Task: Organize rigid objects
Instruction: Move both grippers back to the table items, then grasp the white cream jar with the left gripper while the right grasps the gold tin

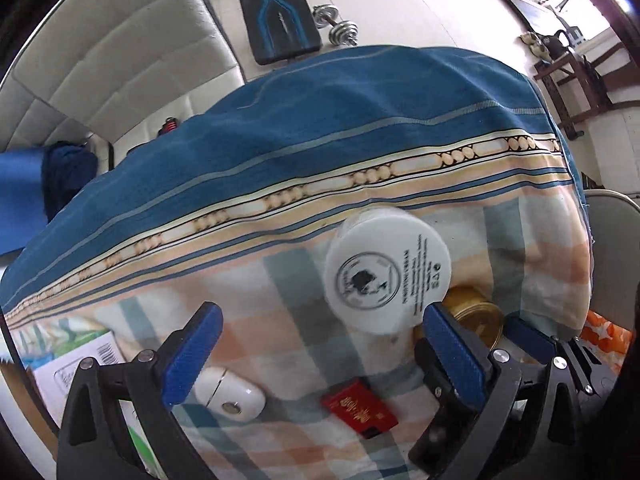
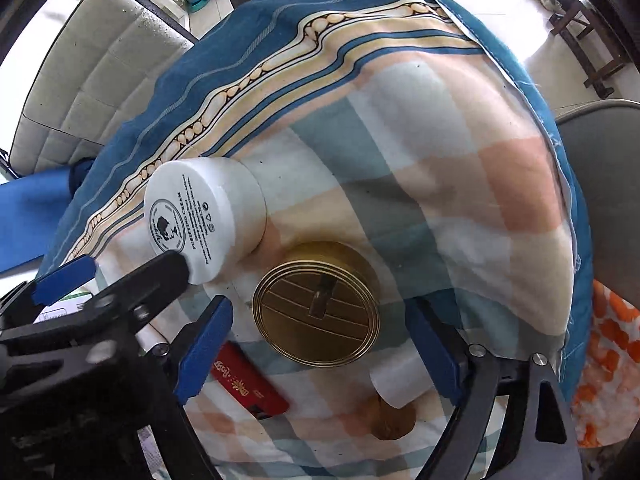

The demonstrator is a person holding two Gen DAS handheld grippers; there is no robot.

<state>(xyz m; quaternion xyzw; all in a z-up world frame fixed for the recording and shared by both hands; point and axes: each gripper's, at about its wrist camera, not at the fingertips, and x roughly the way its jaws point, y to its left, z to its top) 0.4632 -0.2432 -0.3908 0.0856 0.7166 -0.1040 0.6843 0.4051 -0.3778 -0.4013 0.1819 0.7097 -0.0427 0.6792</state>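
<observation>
A white cream jar [image 1: 386, 270] lies on its side on the checked cloth, its labelled base facing me; it also shows in the right wrist view [image 2: 204, 216]. A round gold tin [image 2: 318, 304] lies beside it, partly hidden in the left wrist view [image 1: 478, 316]. A red box [image 1: 360, 406] [image 2: 248, 384] and a white oval case [image 1: 230, 394] lie nearer. My left gripper [image 1: 322, 320] is open, its right finger touching or just short of the jar. My right gripper [image 2: 318, 328] is open and straddles the gold tin. A small white cup [image 2: 400, 380] lies over a brown disc [image 2: 394, 420].
The blue-bordered cloth [image 1: 360, 120] drapes over the table's far and right edges. A white padded sofa [image 1: 120, 60] stands at the left. Printed cartons [image 1: 68, 364] lie at the near left. A grey chair [image 2: 604, 200] and orange patterned fabric [image 2: 608, 364] are at the right. A dumbbell [image 1: 334, 26] lies on the floor.
</observation>
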